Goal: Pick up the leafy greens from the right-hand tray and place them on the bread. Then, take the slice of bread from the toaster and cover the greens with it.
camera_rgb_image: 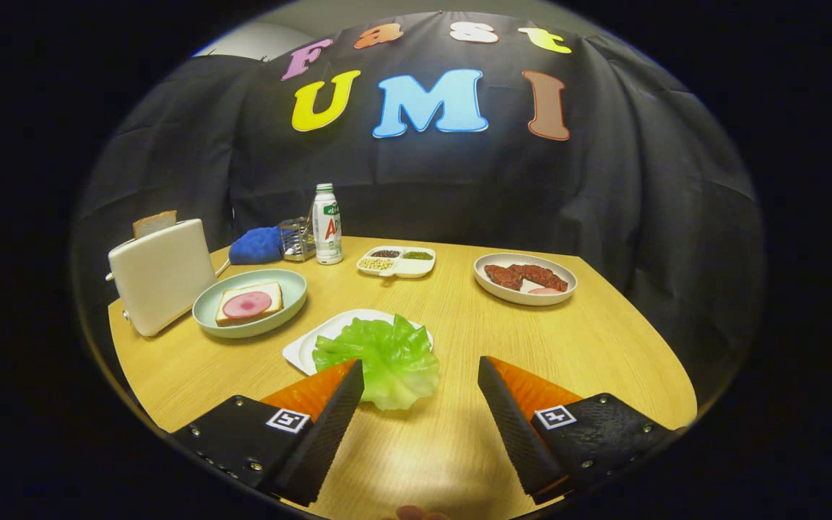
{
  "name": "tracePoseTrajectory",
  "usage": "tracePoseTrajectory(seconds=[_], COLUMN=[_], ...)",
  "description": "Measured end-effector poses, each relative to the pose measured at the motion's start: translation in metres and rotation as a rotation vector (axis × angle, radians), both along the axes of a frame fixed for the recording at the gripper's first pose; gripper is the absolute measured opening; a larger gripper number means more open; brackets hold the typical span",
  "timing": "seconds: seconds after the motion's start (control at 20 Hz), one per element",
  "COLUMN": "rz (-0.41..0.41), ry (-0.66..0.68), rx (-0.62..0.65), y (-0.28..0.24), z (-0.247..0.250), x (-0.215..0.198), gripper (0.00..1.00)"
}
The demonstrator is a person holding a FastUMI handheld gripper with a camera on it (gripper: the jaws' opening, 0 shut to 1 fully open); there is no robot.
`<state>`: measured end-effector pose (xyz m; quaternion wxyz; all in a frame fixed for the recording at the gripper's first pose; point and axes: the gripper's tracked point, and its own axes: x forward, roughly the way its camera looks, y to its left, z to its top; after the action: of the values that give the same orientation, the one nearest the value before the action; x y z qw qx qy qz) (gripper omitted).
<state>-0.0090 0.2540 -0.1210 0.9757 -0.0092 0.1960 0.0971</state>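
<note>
The leafy greens [381, 359] are one big, bright green leaf. It lies partly on a white tray [305, 348] and partly hangs over the tray's near edge onto the wooden worktop [459, 318].

In the gripper view, the hand-held gripper [421, 379] has its two fingers spread wide apart. Nothing is held between them. The leaf is just ahead of the fingers. One black and orange finger [329, 401] has its tip right at the leaf's near edge; it looks like it touches the leaf, but I cannot tell for sure. The other finger is off to the far side of the leaf, apart from it, with bare wood between.

Beyond the leaf and a bit to the side sits a pale green plate [208, 314]. On it lies a slice of bread [274, 294] with a round pink slice of ham [246, 304] on top. Right beside that plate, on the side away from the leaf, stands a white toaster [161, 275]. A second slice of bread [154, 223] pokes up out of its top.

Far beyond the leaf stands a white bottle [326, 224] with a green cap. Next to the bottle are a small clear holder [297, 238] and a blue cloth [256, 246]. Between the bottle and the leaf is a small white dish [396, 262] with sections that hold beans and seeds. Past the second finger, well apart from the leaf, is a round plate [524, 292] with dark red pieces of meat on it.
</note>
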Motion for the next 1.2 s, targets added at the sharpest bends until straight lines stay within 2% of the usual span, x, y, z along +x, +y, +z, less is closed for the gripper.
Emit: tracePoseTrajectory(seconds=[0.35, 0.45, 0.55, 0.6, 0.65, 0.7, 0.75, 0.8, 1.2], rz=[0.036, 0.043, 0.037, 0.039, 0.062, 0.087, 0.077, 0.094, 0.121], ry=[0.121, 0.154, 0.162, 0.16, 0.16, 0.157, 0.124, 0.115, 0.022], rx=[-0.019, 0.0, 0.028, 0.052, 0.066, 0.059, 0.07, 0.05, 0.054], y=[0.014, 0.019, 0.019, 0.021, 0.027, 0.028, 0.029, 0.03, 0.045], z=[-0.026, -0.032, -0.03, -0.028, -0.027, -0.026, -0.019, -0.018, 0.021], x=[0.011, 0.014, 0.013, 0.016, 0.016, 0.012, 0.016, 0.014, 0.007], gripper=[0.95, 0.82, 0.46, 0.19, 0.14, 0.14, 0.14, 0.01, 0.01])
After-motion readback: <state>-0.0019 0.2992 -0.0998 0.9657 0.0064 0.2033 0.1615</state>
